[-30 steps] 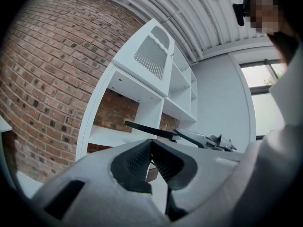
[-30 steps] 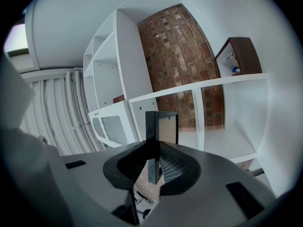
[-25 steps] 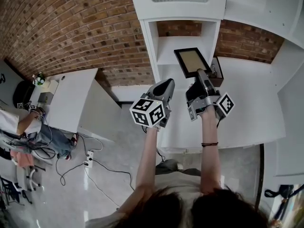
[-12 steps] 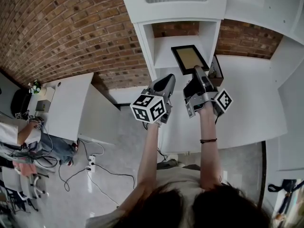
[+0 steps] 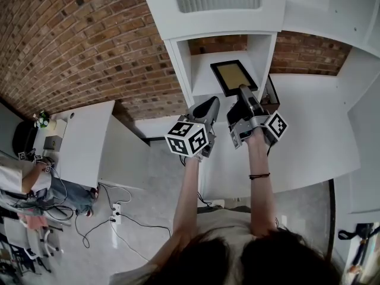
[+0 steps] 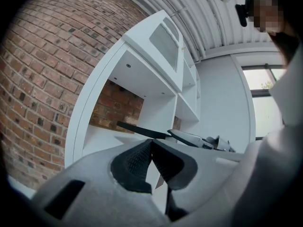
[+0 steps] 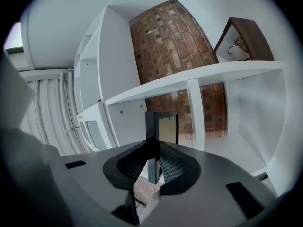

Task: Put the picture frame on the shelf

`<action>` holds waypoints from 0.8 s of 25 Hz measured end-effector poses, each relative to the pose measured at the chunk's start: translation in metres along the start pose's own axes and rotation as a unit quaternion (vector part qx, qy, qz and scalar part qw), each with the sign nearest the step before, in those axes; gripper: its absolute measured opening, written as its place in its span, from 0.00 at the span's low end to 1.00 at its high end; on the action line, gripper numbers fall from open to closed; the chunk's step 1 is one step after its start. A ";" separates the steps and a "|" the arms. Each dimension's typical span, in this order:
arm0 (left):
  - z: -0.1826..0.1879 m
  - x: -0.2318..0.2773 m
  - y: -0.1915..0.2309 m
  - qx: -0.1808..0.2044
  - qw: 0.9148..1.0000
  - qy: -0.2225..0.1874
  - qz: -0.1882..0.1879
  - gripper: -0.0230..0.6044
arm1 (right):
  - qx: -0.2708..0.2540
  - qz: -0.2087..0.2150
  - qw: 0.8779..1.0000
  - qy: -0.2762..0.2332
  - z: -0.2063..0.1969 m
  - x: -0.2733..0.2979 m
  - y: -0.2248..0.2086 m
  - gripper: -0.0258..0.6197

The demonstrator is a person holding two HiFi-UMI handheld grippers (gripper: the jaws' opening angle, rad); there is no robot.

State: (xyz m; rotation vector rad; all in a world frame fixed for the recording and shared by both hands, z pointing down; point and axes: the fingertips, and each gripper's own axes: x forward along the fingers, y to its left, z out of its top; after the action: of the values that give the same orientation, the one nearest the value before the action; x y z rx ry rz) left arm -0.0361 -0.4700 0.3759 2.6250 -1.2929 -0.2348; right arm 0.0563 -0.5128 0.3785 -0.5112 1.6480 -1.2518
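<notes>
A black picture frame [image 5: 234, 76] with a tan panel is held by its near edge in my right gripper [image 5: 243, 92], whose jaws are shut on it. The frame reaches into the open compartment of the white shelf unit [image 5: 179, 64], in front of the brick back wall. In the right gripper view the frame [image 7: 161, 129] stands edge-on between the pads [image 7: 170, 167]. My left gripper [image 5: 206, 107] hovers just left of the right one, shut and holding nothing. In the left gripper view its jaws [image 6: 152, 143] meet, with the frame [image 6: 142, 130] and right gripper beyond.
A dark wooden house-shaped ornament [image 5: 271, 92] sits on the white counter [image 5: 309, 135] right of the compartment. A brick wall [image 5: 89, 40] runs to the left. A white desk [image 5: 83, 138] and a seated person [image 5: 27, 180] are at the lower left, with cables on the floor.
The right gripper has carried the frame up and forward, deeper into the shelf compartment. The left gripper has followed alongside, still shut.
</notes>
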 end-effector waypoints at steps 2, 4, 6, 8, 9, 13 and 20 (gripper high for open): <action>0.001 0.004 0.006 -0.002 1.000 0.000 -0.001 0.05 | -0.001 -0.003 1.000 0.001 0.000 0.006 -0.004 0.15; 0.001 0.005 0.008 -0.003 1.000 0.000 -0.002 0.05 | -0.001 -0.005 1.000 0.001 0.000 0.009 -0.006 0.15; -0.001 0.007 0.008 -0.005 1.000 0.002 -0.003 0.05 | -0.002 -0.009 1.000 -0.001 0.001 0.009 -0.008 0.16; -0.003 0.010 0.010 -0.007 1.000 0.005 -0.004 0.05 | -0.002 -0.013 1.000 -0.003 0.003 0.009 -0.012 0.16; -0.004 0.011 0.011 -0.007 1.000 0.006 -0.005 0.05 | -0.002 -0.016 1.000 -0.004 0.004 0.009 -0.014 0.16; -0.008 0.015 0.013 -0.009 1.000 0.009 -0.007 0.05 | -0.001 -0.024 1.000 -0.008 0.006 0.010 -0.021 0.15; -0.013 0.021 0.017 -0.013 1.000 0.015 -0.008 0.05 | 0.002 -0.034 0.999 -0.013 0.011 0.014 -0.031 0.16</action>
State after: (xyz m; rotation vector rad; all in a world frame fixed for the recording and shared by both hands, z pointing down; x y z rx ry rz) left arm -0.0335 -0.4955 0.3922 2.6078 -1.2526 -0.2119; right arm 0.0528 -0.5407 0.4004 -0.5835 1.6176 -1.2926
